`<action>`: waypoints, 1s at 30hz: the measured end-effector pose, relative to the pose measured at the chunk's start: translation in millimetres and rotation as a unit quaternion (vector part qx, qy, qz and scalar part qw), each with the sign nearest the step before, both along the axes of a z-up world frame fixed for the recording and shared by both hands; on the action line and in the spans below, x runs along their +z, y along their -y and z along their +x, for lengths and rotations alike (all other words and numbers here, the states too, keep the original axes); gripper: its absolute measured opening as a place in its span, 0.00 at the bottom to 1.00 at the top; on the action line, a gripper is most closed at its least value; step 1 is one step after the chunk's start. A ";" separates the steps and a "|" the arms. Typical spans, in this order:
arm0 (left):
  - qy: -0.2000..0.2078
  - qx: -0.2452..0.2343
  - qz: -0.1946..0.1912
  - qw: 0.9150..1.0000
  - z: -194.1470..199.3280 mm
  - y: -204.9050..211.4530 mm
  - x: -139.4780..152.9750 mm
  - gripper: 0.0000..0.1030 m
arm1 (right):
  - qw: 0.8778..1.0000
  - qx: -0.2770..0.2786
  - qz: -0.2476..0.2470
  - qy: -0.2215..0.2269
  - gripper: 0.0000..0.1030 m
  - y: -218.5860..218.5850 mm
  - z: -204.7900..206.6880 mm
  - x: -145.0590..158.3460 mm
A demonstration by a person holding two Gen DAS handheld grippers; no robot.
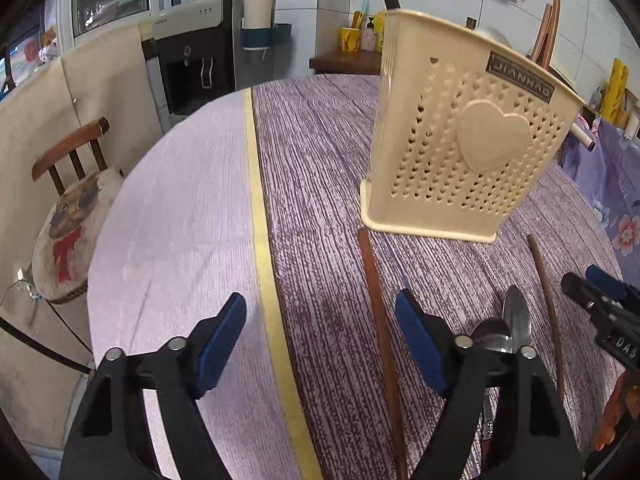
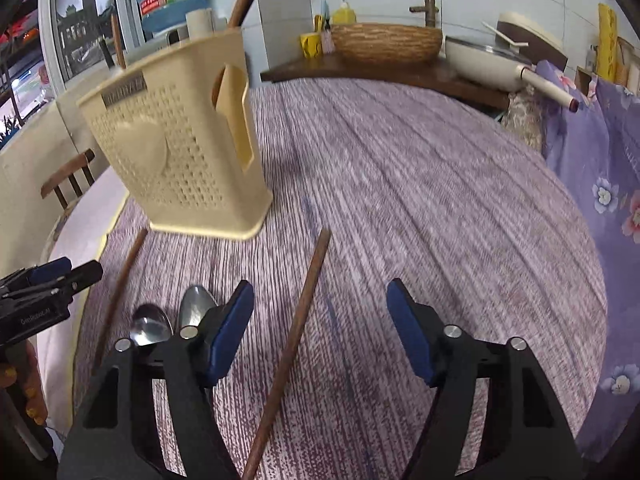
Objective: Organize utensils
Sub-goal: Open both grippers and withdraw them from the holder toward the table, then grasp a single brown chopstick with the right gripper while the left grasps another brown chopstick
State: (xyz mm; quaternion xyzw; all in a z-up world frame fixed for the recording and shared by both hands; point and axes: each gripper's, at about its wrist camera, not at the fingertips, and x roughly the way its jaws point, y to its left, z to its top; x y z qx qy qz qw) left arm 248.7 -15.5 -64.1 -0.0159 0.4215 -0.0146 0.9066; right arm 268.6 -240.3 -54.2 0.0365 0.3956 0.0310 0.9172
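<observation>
My left claw [image 1: 320, 336] was spread wide with nothing between its blue pads [image 1: 222, 340], hovering over the table [image 1: 180, 220] where the pale cloth met the yellow stripe [image 1: 260, 208]. My right claw [image 2: 320, 330] was likewise spread and empty, and it straddled 1 brown chopstick [image 2: 298, 324] lying flat on the purple cloth. That chopstick's long axis ran away from me, its far tip leaning slightly right and pointing toward the table's far side, just right of the holder's base.

Just beyond the right claw's left finger, 2 metal spoons [image 2: 152, 326] lay side by side with bowls facing up and pointing away from me; their handles were hidden under the claw. In the left view the same spoons [image 1: 516, 320] showed past the left claw's right finger. A 2nd chopstick [image 1: 380, 320] lay left of the spoons, also running lengthwise away from me, its far tip almost at the base of the holder; whether it touched, I could not tell.

The cream perforated utensil holder [image 1: 460, 128] stood upright beyond all 4 utensils, its heart-embossed face toward the claws. 2 dark sticks [image 2: 114, 46] rose behind its rim in the right view. A wooden chair [image 1: 72, 148] stood at the table's left.
</observation>
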 end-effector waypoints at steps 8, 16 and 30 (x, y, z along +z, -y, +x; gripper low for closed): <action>-0.017 -0.019 0.001 1.000 0.7 16.8 -11.0 0.51 | 1.000 -0.007 0.004 -0.022 0.44 -8.9 -2.0 -17.5; -0.023 -0.016 0.017 0.999 2.5 26.6 -17.8 0.34 | 0.999 -0.006 0.001 -0.032 0.33 -14.4 -0.2 -21.4; -0.028 -0.013 0.041 0.999 20.2 37.4 -18.7 0.31 | 0.999 -0.014 -0.024 -0.033 0.29 -23.1 14.9 -23.3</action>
